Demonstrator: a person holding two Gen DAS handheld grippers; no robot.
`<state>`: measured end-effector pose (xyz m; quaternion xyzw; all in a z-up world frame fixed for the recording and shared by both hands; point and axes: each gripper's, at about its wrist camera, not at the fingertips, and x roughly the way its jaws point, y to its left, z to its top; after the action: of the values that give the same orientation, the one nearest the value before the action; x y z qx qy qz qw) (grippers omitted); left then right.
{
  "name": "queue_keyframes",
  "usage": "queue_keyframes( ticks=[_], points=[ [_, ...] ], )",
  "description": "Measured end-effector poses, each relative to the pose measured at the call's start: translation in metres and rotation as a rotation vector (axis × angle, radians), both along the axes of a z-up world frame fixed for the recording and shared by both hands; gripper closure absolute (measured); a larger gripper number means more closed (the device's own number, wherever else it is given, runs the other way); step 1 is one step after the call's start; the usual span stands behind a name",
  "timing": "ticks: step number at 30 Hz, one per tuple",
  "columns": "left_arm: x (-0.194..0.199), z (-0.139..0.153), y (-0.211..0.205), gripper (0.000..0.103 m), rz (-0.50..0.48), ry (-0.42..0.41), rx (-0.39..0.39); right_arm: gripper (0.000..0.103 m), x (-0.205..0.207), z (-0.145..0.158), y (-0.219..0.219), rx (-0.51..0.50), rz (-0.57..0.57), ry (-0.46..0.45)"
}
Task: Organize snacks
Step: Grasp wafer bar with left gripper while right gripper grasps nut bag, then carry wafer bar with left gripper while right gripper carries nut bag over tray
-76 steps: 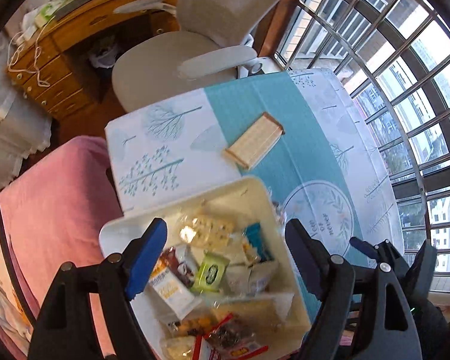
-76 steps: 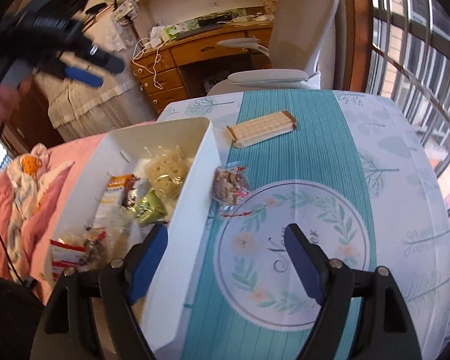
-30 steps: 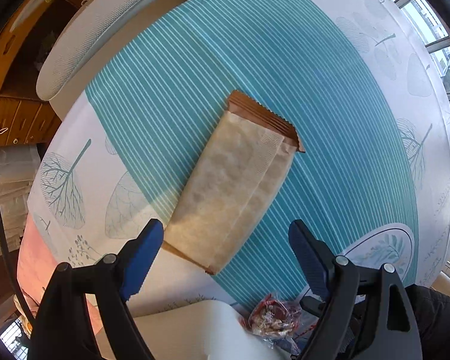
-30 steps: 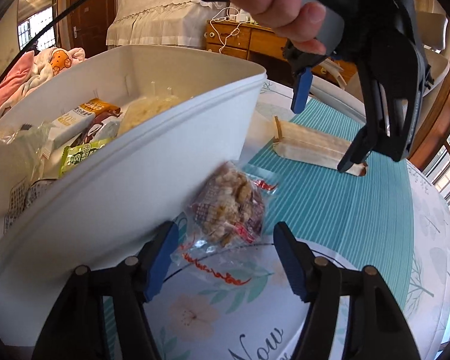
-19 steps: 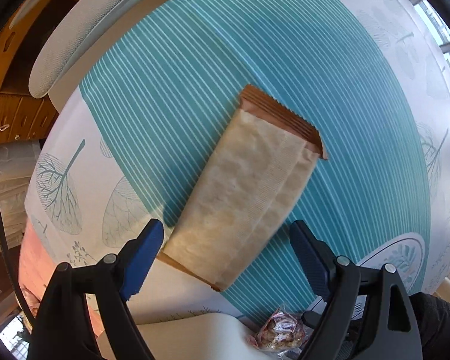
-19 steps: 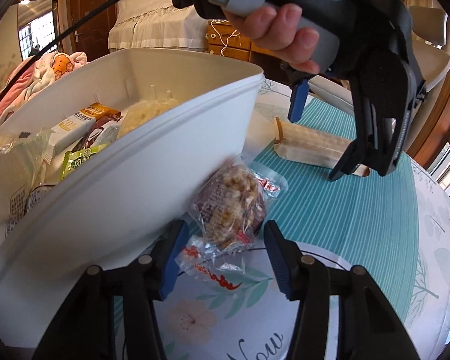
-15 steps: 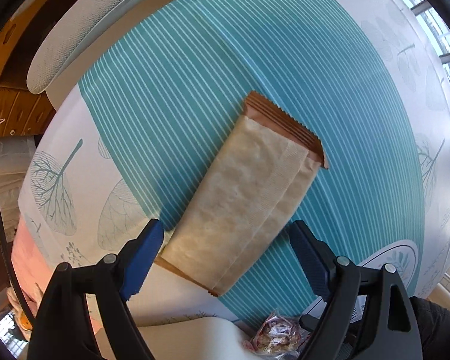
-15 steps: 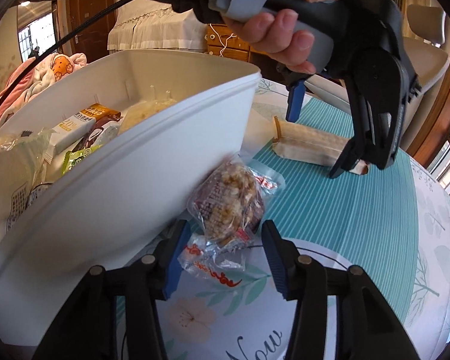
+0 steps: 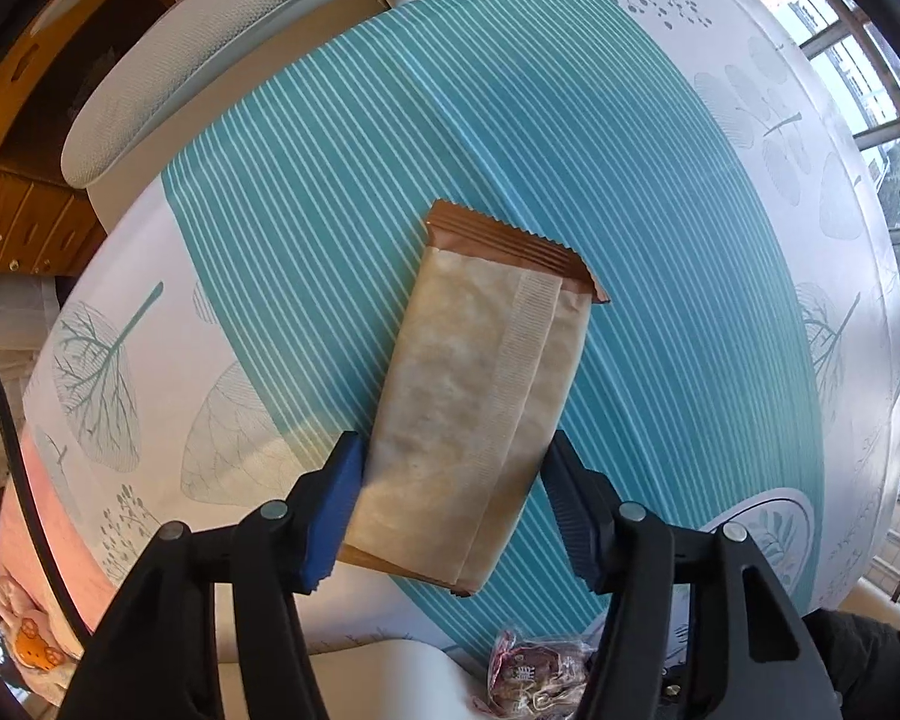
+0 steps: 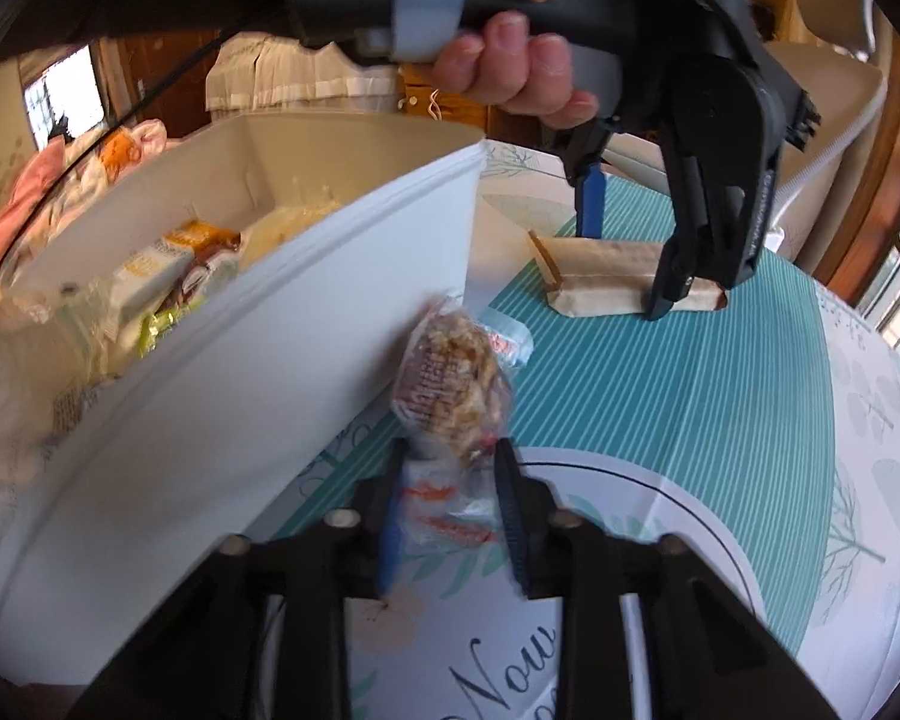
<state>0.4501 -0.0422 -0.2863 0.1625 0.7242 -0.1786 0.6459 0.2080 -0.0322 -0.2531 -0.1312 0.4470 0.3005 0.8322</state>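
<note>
A long beige snack packet with brown crimped ends (image 9: pixel 480 396) lies on the teal striped tablecloth. My left gripper (image 9: pixel 456 510) has closed on its near end, both blue pads touching its sides; it also shows in the right wrist view (image 10: pixel 624 258) on the packet (image 10: pixel 612 282). My right gripper (image 10: pixel 450 504) is shut on a clear bag of brown nut clusters (image 10: pixel 450 384) beside the white bin (image 10: pixel 270 360), which holds several wrapped snacks. The bag also shows in the left wrist view (image 9: pixel 540 672).
A grey office chair (image 9: pixel 210 54) stands at the table's far edge, a wooden desk (image 9: pixel 6 120) behind it. Barred windows (image 9: pixel 870 90) line the right side. Pink bedding (image 10: pixel 48 180) lies beyond the bin.
My left gripper dropped onto the beige packet and its jaws closed on it. My right gripper moved in and closed on the nut cluster bag.
</note>
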Motion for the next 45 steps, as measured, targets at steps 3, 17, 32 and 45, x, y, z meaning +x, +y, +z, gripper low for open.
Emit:
queue_keyframes(
  ticks=[3,17,32,45],
  points=[
    [-0.005,0.005,0.001,0.045,-0.004,-0.004,-0.009,0.078,0.001,0.002,-0.005,0.034,-0.041,0.042],
    [-0.017,0.070,0.018,0.050,0.013,-0.032,-0.111,0.079,-0.012,0.019,-0.046,0.144,-0.223,0.171],
    [-0.098,0.170,0.065,0.049,0.118,-0.107,-0.171,0.078,-0.048,0.079,-0.049,0.211,-0.288,0.104],
    [-0.177,0.196,0.173,0.049,0.246,-0.140,-0.138,0.078,-0.082,0.120,0.002,0.264,-0.320,0.041]
  ],
)
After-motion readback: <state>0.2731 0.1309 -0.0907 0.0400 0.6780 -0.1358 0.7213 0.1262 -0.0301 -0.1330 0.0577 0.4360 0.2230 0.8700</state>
